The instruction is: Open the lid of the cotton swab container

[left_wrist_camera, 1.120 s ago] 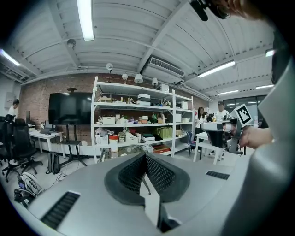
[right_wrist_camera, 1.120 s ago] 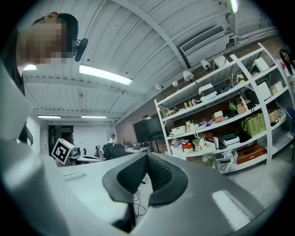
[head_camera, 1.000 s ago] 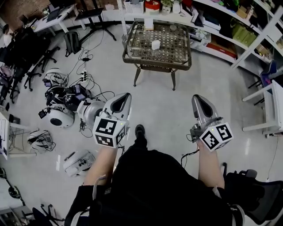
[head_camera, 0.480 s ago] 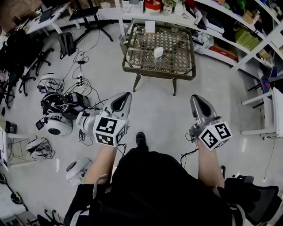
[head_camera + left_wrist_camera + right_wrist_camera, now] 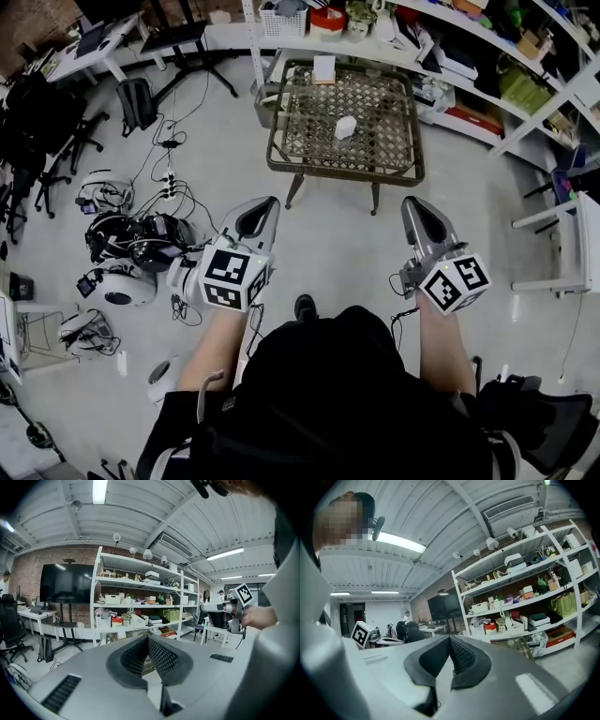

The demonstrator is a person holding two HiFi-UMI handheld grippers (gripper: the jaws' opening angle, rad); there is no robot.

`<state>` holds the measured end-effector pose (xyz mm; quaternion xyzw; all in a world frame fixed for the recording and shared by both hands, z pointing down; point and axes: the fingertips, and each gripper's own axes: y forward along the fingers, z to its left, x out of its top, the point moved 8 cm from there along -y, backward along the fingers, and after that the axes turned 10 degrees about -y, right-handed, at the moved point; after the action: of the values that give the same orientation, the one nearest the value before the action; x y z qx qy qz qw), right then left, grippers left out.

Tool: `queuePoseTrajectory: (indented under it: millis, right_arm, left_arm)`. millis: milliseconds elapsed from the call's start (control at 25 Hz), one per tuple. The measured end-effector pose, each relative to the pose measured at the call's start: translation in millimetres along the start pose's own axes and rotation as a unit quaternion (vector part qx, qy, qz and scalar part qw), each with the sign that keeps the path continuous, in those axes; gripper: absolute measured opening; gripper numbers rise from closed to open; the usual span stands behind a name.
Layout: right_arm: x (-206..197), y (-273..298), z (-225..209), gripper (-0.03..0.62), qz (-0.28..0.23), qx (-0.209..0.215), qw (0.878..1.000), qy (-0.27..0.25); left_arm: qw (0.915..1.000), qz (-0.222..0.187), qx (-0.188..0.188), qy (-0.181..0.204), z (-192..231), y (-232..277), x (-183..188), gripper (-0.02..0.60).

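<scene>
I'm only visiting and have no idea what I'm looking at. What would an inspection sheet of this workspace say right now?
Surface: lattice-top table, on the floor ahead of the person.
Job's things: small white container near the table's middle; lid state too small to tell.
Clutter: white card or box at the table's far edge.
Grippers: left gripper and right gripper both shut, empty, held short of the table.
Cables: cables tangled on the floor at left, among round devices.
Surroundings: white shelves full of goods behind the table; office chairs at left.
</scene>
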<state>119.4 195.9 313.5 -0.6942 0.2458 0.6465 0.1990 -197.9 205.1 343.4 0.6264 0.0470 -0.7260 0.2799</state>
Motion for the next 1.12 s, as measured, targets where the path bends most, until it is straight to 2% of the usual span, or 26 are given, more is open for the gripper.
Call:
queuePoseTrajectory:
  millis: [240,560,840,1120]
  right_arm:
    - [-1.7,16.6,-2.2,0.009,0.002,-0.004,1.0,0.009]
    - [-4.2,52.2,-22.6,0.009,0.005,0.01,1.0,0.023]
    - [-7.0,94.0,-66.1,0.009,-0.006,0.023,0.999,0.037]
    - [-1.6,136.0,-126.9,0.009,-0.013,0.029,0.998,0.046]
  left_arm:
    - [0.9999,-0.005,0.007,-0.011,18.6,1.1,2.2,0.006]
    - [0.9996,0.004,0.023,-0.019,32.1,21.8,9.1,0.006]
    - [0.9994,0.015,0.03,-0.012,42.2,72.3,23.3,0.006]
    - [0.9991,0.013,0.039,-0.003,45.5,138.9,54.0,0.006]
